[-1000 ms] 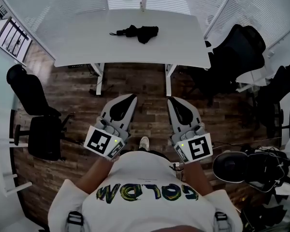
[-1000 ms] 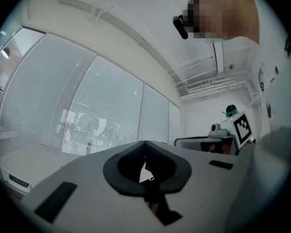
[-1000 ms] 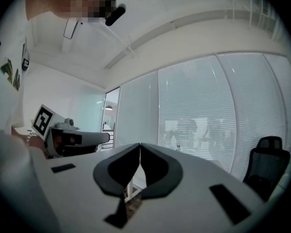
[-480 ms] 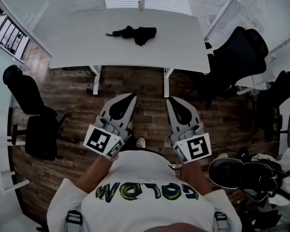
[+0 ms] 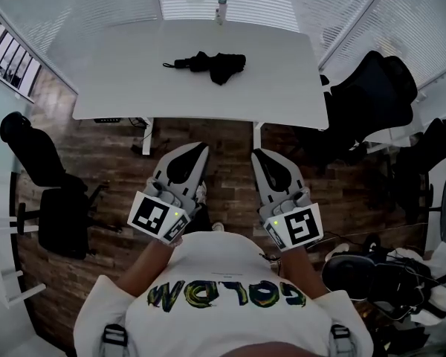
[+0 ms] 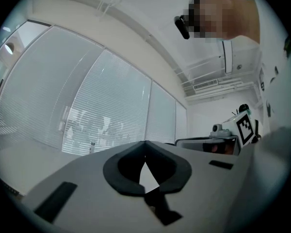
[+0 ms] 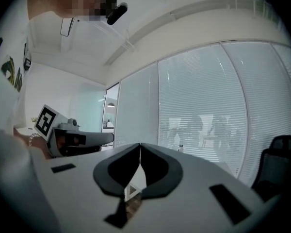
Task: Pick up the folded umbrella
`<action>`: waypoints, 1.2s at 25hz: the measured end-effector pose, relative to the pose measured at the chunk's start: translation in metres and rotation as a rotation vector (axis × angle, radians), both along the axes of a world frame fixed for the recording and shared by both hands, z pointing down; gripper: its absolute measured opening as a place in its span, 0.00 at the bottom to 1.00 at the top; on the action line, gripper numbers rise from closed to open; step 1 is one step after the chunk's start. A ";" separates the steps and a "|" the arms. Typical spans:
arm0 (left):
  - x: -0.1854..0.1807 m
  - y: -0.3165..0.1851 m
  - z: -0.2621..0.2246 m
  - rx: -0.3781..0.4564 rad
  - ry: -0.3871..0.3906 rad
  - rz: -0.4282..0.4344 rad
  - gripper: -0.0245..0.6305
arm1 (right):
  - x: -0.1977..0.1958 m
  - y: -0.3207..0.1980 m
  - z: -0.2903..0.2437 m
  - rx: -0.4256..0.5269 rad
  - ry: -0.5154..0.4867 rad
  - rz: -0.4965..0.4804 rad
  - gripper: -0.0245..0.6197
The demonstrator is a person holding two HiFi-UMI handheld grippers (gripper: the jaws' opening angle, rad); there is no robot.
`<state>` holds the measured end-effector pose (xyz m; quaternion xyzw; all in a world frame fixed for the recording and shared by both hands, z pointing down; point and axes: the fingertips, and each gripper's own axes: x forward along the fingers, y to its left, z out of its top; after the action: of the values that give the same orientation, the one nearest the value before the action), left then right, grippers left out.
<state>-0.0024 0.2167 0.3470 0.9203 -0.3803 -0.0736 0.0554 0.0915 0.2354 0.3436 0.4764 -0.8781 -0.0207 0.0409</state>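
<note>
Since the earlier frame, both grippers have come nearer to the table (image 5: 126, 80), and its front edge now lies closer to their tips. I hold the left gripper (image 5: 201, 148) and the right gripper (image 5: 256, 154) side by side, a little before the front edge of the table, above the wooden floor (image 5: 215, 136). Both point toward the table. The jaws of the left gripper (image 6: 145, 142) are pressed together at the tips with nothing between them. The jaws of the right gripper (image 7: 139, 145) are also fully together and hold nothing. The folded umbrella (image 5: 210, 63) lies on the table, near its middle and well apart from both grippers. A bottle (image 5: 221, 7) stands at the far edge of the table, behind the umbrella. One black chair (image 5: 372, 99) stands at the right side of the table.
</note>
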 end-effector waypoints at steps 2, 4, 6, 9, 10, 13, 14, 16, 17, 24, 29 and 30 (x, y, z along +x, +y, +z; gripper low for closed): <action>-0.008 -0.021 0.000 0.002 0.002 -0.002 0.05 | -0.006 -0.022 -0.002 0.006 0.003 0.004 0.06; -0.016 -0.044 -0.001 0.003 0.002 -0.002 0.05 | -0.013 -0.044 -0.004 0.012 0.007 0.007 0.06; -0.025 -0.068 -0.002 0.004 0.004 0.003 0.05 | -0.021 -0.068 -0.007 0.019 0.012 0.013 0.06; -0.038 -0.102 -0.004 0.009 0.003 0.019 0.05 | -0.033 -0.102 -0.010 0.024 0.010 0.025 0.06; -0.041 -0.113 -0.005 0.012 0.002 0.024 0.05 | -0.038 -0.113 -0.010 0.024 0.011 0.026 0.06; -0.053 -0.142 -0.005 0.015 0.002 0.030 0.05 | -0.053 -0.142 -0.009 0.024 0.021 0.019 0.06; -0.058 -0.151 -0.003 0.013 0.003 0.030 0.05 | -0.058 -0.151 -0.008 0.024 0.024 0.017 0.06; -0.067 -0.168 0.002 0.001 0.004 0.032 0.05 | -0.067 -0.167 -0.005 0.021 0.027 0.019 0.06; -0.071 -0.175 0.006 -0.007 0.003 0.034 0.05 | -0.070 -0.175 -0.004 0.019 0.027 0.022 0.06; -0.079 -0.218 0.015 -0.032 0.002 0.039 0.05 | -0.076 -0.214 0.006 -0.012 0.041 0.026 0.06; -0.078 -0.241 0.014 -0.031 0.000 0.030 0.05 | -0.073 -0.243 0.004 -0.005 0.043 0.020 0.06; -0.079 -0.246 0.013 -0.030 0.000 0.025 0.05 | -0.072 -0.249 0.003 -0.001 0.043 0.020 0.06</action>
<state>-0.0810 -0.0293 0.3597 0.9240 -0.3700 -0.0671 0.0699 0.0198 -0.0132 0.3463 0.4846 -0.8721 -0.0300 0.0600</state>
